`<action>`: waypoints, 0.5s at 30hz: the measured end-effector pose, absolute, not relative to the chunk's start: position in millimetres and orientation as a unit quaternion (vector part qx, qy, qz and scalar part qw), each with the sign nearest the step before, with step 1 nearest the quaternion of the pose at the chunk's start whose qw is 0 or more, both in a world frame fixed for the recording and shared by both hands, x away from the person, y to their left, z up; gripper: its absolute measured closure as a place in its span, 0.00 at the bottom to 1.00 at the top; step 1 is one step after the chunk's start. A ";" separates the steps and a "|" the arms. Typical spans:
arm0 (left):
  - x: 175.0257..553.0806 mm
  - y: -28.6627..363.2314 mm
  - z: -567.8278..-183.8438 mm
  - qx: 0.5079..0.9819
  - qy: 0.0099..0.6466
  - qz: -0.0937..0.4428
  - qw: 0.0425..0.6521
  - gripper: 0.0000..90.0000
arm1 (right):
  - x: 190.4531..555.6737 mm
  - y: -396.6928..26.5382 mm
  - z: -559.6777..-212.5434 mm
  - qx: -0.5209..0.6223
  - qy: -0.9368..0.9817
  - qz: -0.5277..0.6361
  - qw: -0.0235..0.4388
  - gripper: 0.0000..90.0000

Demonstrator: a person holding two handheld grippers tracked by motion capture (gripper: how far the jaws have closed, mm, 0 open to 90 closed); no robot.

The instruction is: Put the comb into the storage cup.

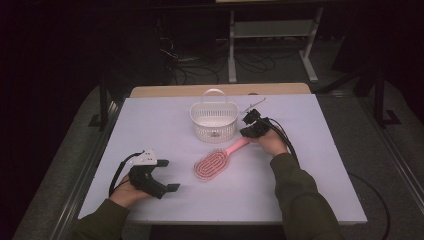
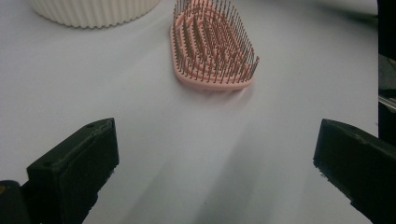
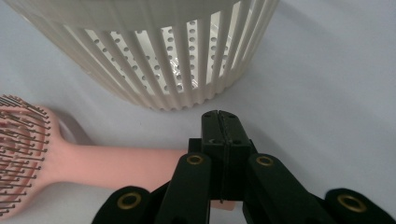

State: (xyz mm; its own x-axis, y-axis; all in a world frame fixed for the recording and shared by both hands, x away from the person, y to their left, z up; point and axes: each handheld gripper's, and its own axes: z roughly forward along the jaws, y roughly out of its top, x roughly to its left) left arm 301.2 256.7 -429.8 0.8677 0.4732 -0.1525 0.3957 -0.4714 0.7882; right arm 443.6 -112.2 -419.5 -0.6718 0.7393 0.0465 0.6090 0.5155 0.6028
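While the right tongs [image 3: 223, 122] pinch the pink hairbrush [image 1: 216, 161] handle end, lift it level.
Brush lies on tabletop [image 1: 310, 185] beside white basket [image 1: 214, 120]; left tongs [image 1: 167, 175] gape empty.

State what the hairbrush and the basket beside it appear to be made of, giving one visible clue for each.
Hairbrush: likely moulded plastic, matt pink, smooth one-piece handle; its thin dark bristles may be metal or stiff plastic. Basket: probably rigid plastic, off-white and slightly glossy, with evenly moulded slots, punched holes and a ribbed base.
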 end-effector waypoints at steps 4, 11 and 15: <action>301.3 256.9 -429.8 0.857 0.253 0.043 0.447 0.00 | 444.7 -112.3 -420.6 0.392 0.864 0.298 0.110 0.99; 301.1 257.1 -429.7 0.856 0.254 0.043 0.448 0.00 | 444.2 -114.7 -421.7 0.395 0.864 0.293 0.109 0.99; 301.1 256.7 -429.9 0.857 0.253 0.043 0.446 0.00 | 442.0 -117.3 -421.9 0.396 0.863 0.294 0.107 0.99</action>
